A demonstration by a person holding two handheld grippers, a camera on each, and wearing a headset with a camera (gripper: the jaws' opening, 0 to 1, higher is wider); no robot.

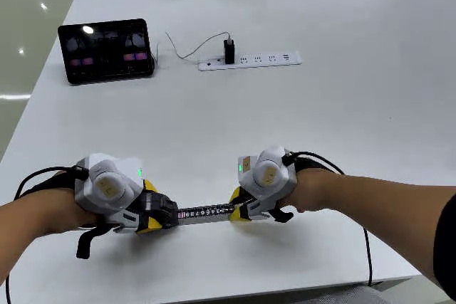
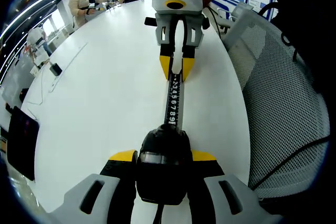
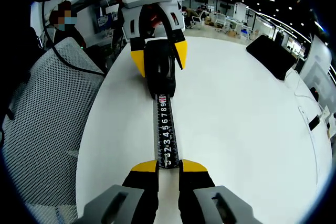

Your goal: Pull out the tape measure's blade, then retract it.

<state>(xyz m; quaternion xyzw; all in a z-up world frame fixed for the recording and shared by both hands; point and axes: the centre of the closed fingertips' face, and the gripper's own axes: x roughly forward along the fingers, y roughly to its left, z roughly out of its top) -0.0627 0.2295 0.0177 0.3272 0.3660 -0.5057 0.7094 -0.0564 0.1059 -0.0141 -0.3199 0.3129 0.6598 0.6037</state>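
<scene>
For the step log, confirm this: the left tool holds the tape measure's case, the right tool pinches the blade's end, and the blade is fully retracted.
Wrong on the blade: it is pulled out, stretching from the tape measure's case in the left tool to the right tool, as the left gripper view shows. The rest stands.

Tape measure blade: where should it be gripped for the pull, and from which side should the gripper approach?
Grip the blade at its free tip, approaching along its length from the end opposite the case. It is a thin strip running straight from the case, so an in-line pinch likely pulls without kinking. The right gripper is shut there; the left gripper clamps the case.
</scene>
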